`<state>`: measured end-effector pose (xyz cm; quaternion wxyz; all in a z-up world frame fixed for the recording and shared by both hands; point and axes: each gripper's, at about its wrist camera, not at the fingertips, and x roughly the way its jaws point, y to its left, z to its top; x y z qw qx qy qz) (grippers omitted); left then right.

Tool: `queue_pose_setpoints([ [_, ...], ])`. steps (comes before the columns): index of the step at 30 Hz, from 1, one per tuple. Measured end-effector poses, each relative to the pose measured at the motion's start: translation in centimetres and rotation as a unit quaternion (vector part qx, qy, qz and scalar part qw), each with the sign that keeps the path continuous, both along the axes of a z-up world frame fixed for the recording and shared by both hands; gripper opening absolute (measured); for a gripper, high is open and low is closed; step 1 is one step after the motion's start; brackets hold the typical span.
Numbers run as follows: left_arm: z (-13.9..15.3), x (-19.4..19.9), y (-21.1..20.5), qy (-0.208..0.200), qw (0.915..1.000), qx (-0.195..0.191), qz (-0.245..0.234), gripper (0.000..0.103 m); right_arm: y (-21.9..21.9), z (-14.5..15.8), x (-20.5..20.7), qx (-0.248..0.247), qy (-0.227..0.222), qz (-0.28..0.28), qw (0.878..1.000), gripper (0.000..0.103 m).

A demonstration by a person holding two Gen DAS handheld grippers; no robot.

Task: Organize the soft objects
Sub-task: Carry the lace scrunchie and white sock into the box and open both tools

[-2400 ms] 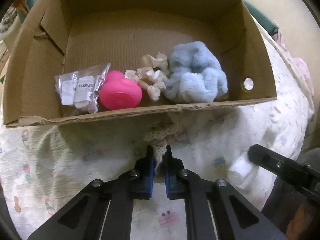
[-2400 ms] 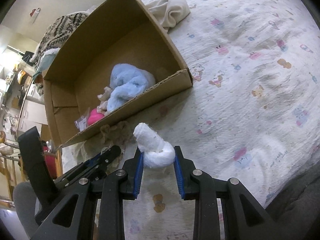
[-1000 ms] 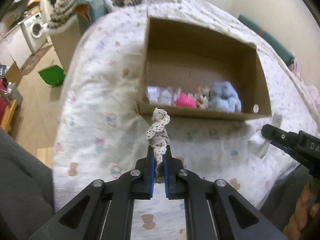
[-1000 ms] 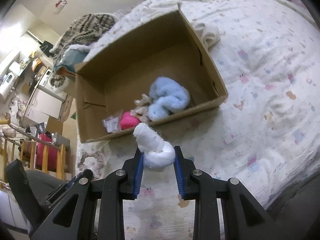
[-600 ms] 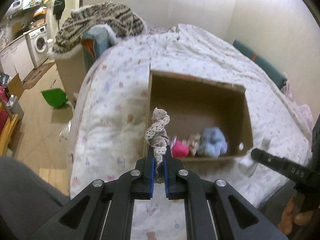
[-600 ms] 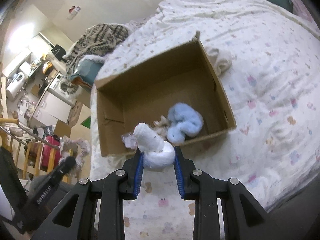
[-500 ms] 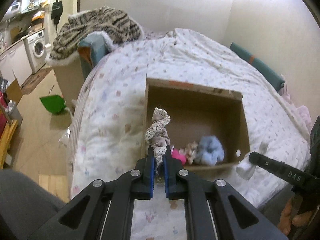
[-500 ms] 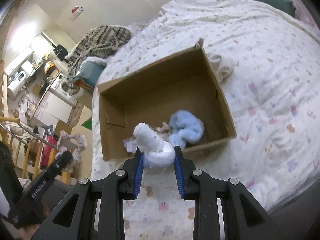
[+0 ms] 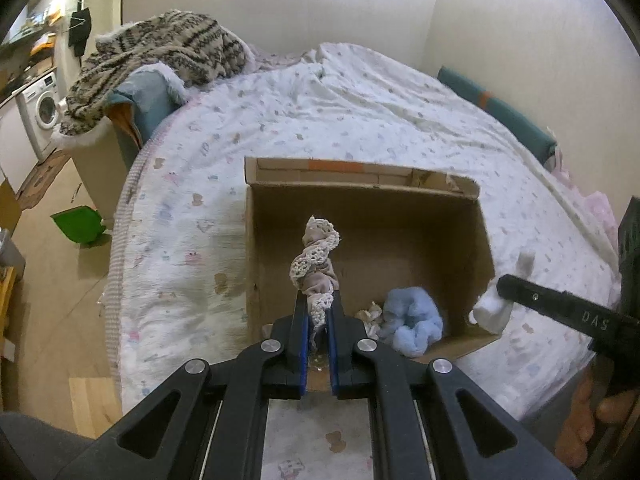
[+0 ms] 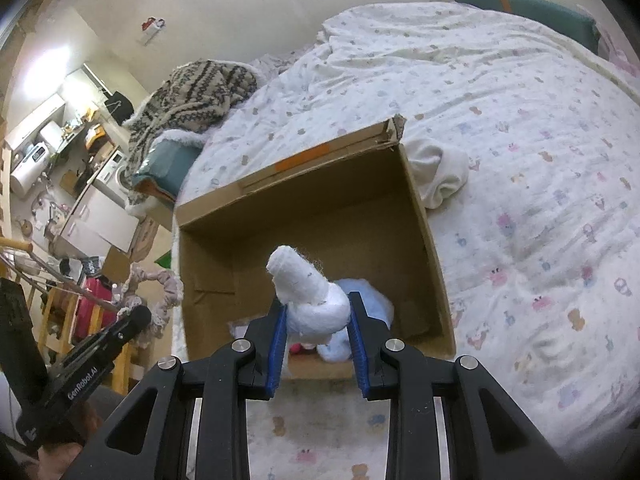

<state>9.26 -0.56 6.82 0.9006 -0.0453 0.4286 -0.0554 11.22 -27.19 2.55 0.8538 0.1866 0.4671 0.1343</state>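
Note:
My left gripper is shut on a beige lace scrunchie, held up in the air over the near wall of an open cardboard box on the bed. My right gripper is shut on a white knotted scrunchie, also raised above the box. Inside the box lie a fluffy light-blue scrunchie, a cream one and a pink item, partly hidden by the fingers. The right gripper with its white scrunchie shows at the right of the left wrist view; the left one with the lace scrunchie shows at the right wrist view's left.
The box sits on a white printed bedspread. A cream cloth lies beside the box's far right corner. A striped knit blanket is piled at the bed's far left end. The wooden floor, a green dustpan and a washing machine lie left.
Both grippers have lifted up and back from the bed with their scrunchies, so the box looks smaller and lower in both views. Neither grip has changed.

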Motion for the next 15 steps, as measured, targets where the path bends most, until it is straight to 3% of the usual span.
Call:
queue_pose_setpoints([
  [8,-4.1,2.0,-1.2,0.023,0.9995,0.017,-0.016,0.007,0.4,-2.7,1.3,-0.029,0.02,-0.003,0.999,0.031],
  [15,-6.3,2.8,-2.2,0.027,0.9986,0.04,-0.022,0.007,1.1,-4.3,1.6,-0.084,0.036,-0.003,0.996,0.031],
])
